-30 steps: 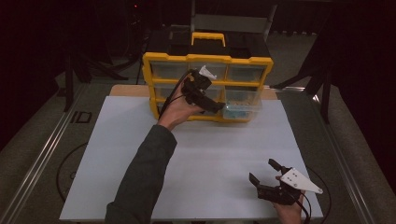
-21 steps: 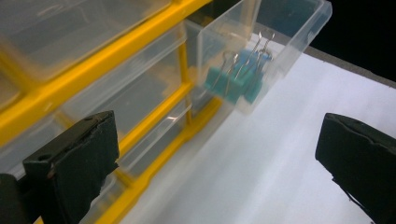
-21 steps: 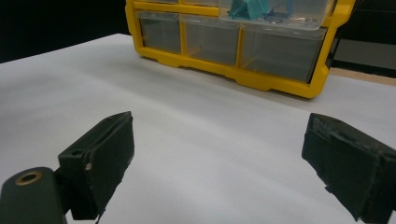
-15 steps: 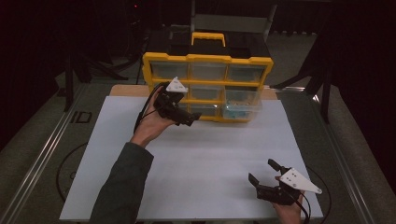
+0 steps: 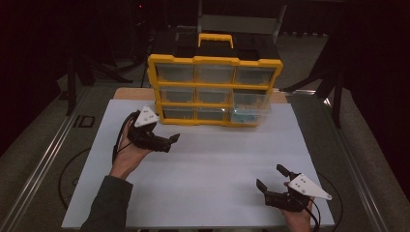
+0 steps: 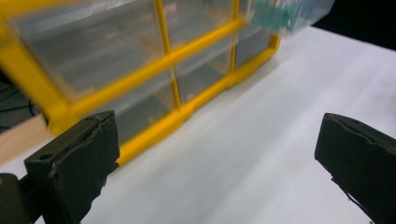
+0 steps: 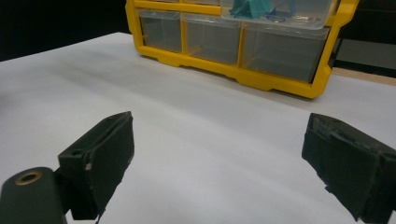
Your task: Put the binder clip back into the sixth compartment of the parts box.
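The yellow drawer organizer point(image 5: 215, 89) sits at the back of the table point(image 5: 208, 164), its middle-right drawer point(image 5: 250, 108) pulled out with teal stuff inside. Both the left gripper point(image 5: 170, 143) and right gripper point(image 5: 271, 180) have fingers spread wide and empty, so I'd guess that drawer hasn't been shut yet.

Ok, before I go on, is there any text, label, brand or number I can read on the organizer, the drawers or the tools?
None can be read.
Yellow drawer organizer: no brand or label legible on its frame.
Pulled-out drawer with teal contents: no label visible.
Left tool and right tool: their grey plates show only small holes, no print.
Dark rectangular mark left of the white table sheet: too small to read.
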The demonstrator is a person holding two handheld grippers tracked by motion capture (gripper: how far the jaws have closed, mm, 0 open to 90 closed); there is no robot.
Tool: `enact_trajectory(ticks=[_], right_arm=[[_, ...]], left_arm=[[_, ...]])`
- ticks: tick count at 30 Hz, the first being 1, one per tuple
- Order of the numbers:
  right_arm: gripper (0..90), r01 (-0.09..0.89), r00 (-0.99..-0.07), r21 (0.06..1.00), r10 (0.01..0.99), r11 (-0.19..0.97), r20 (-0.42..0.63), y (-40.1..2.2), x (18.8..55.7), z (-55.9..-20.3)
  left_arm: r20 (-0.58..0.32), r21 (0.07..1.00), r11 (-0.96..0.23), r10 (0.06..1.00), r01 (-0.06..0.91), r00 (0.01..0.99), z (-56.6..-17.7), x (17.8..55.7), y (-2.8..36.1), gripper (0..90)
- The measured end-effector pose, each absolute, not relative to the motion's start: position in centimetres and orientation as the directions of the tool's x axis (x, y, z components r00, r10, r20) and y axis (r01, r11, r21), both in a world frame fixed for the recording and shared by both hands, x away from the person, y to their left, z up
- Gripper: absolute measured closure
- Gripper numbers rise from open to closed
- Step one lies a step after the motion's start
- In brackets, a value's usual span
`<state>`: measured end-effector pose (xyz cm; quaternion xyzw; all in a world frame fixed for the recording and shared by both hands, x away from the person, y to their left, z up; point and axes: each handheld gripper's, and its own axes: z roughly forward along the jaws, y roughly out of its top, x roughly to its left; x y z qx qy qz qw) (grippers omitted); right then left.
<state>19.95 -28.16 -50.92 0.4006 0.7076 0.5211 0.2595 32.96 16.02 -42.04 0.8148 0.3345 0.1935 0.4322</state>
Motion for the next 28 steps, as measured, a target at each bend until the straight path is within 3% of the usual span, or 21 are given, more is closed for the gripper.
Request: enact_trajectory(ticks=[15,28], right_arm=[[9.2,0.294,-0.550,0.944,0.835,0.148,0.041,-27.7,20.2,-51.1],[9.2,0.290,-0.553,0.944,0.833,0.158,0.030,-27.7,20.2,-51.0]], left_arm=[[-0.025,0.893,-0.251,0.802,0.375,0.597,-49.2,24.0,22.9,0.3],[-0.020,0.895,-0.235,0.828,0.379,0.560,-50.3,22.6,23.9,0.3]])
